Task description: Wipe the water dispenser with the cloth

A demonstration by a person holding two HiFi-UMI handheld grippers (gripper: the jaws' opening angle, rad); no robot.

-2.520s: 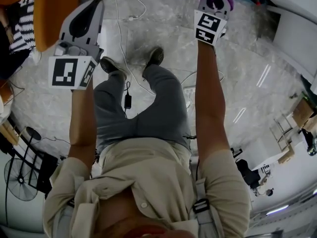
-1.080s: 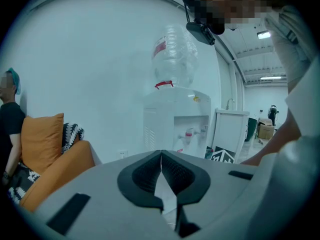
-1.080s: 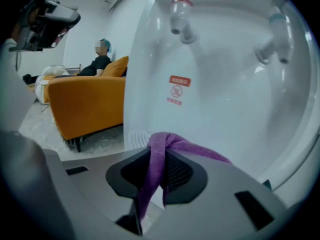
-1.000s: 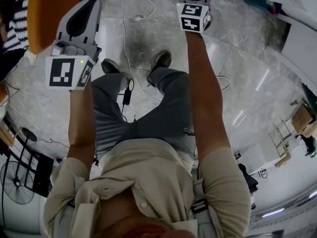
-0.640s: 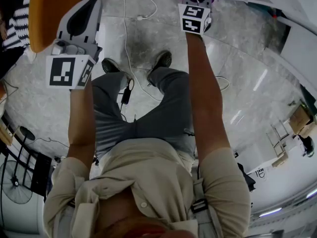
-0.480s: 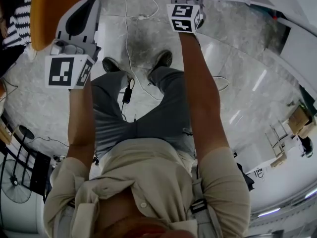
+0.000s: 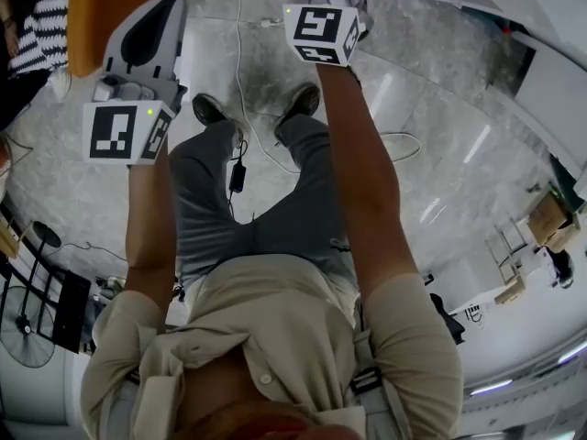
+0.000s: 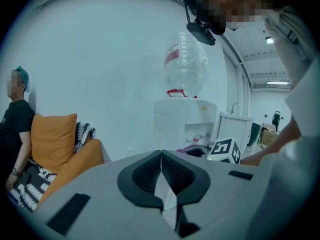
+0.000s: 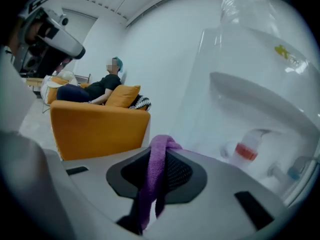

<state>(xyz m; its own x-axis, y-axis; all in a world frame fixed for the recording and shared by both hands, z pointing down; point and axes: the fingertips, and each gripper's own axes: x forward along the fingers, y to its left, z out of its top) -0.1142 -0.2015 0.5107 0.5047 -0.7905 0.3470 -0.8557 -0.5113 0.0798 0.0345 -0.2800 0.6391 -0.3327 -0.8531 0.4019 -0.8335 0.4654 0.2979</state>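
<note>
Holding a purple cloth [image 9: 152, 179] pinched between its closed jaws, the right gripper [image 9: 161, 146] faces the white water dispenser [image 9: 240, 99] at close range, near the red tap [image 9: 246, 151]. The left gripper [image 8: 161, 156] has its jaws pressed together on nothing, well apart from the dispenser. The inverted bottle [image 8: 186, 66] on top bears a red label, its print too small to read.

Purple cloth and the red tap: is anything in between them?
Nothing, that stretch is bare. The right gripper view shows only air between the purple cloth in the right gripper and the red tap on the water dispenser.
</note>
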